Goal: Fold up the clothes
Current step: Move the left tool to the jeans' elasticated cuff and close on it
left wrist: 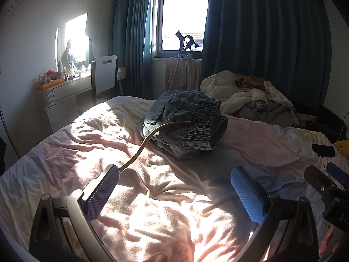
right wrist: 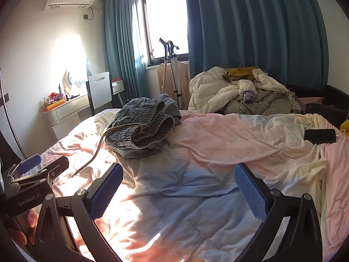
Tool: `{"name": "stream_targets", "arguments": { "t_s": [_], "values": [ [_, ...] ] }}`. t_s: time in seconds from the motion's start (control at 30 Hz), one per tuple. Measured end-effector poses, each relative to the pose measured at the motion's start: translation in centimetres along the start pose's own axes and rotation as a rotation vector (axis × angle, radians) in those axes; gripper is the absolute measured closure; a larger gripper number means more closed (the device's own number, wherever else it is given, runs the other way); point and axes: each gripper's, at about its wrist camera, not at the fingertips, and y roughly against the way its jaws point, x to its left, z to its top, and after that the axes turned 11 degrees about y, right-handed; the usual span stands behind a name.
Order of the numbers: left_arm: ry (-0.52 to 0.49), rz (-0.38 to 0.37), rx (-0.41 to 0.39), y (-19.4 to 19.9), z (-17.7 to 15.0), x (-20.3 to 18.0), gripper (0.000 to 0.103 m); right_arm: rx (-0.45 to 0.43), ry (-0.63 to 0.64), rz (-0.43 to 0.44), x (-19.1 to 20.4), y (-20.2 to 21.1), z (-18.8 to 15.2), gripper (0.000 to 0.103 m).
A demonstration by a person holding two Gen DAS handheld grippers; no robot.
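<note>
1. We work over a bed (left wrist: 72, 144) with a rumpled pink and pale sheet; sunlight falls across its near left part.
2. At the far right of the bed lies a heap of clothes (right wrist: 246, 91), cream and tan, not yet folded as far as we can tell.
3. Near the middle of the bed sits a bunched pair of jeans (left wrist: 185, 120), waistband toward us. It looks loosely bundled, not neatly folded.
4. A thin brown cord (left wrist: 139, 150) runs from the jeans' waistband down toward the left tool (left wrist: 174, 194).
5. We judge that we stand between garments or at the start of one: both tools hover over the sheet, short of the jeans. The next move likely calls for reaching forward to the jeans and spreading them flat.
6. The left tool is spread wide and holds nothing; the cord's end lies just beside its left finger, and we cannot tell whether they touch.
7. The right tool (right wrist: 177, 194) is likewise wide apart and empty above the sheet.
</note>
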Motion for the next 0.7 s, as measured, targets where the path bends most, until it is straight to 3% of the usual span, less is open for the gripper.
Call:
{"name": "stream_targets", "arguments": {
  "t_s": [0.2, 0.5, 0.7],
  "values": [
    [-0.048, -0.047, 0.067, -4.6, 2.5, -2.9, 0.000, 0.027, -0.105, 0.011, -2.3, -1.0, -0.3, 0.000],
    [-0.177, -0.005, 0.120, -14.4, 6.5, -9.1, 0.007, 0.028, -0.166, -0.037, -5.2, -3.6, -0.2, 0.000],
    [-0.252, 0.049, 0.139, -20.7, 8.2, -13.4, 0.007, 0.043, -0.207, -0.015, -6.8, -6.3, -0.9, 0.000]
  ]
}}
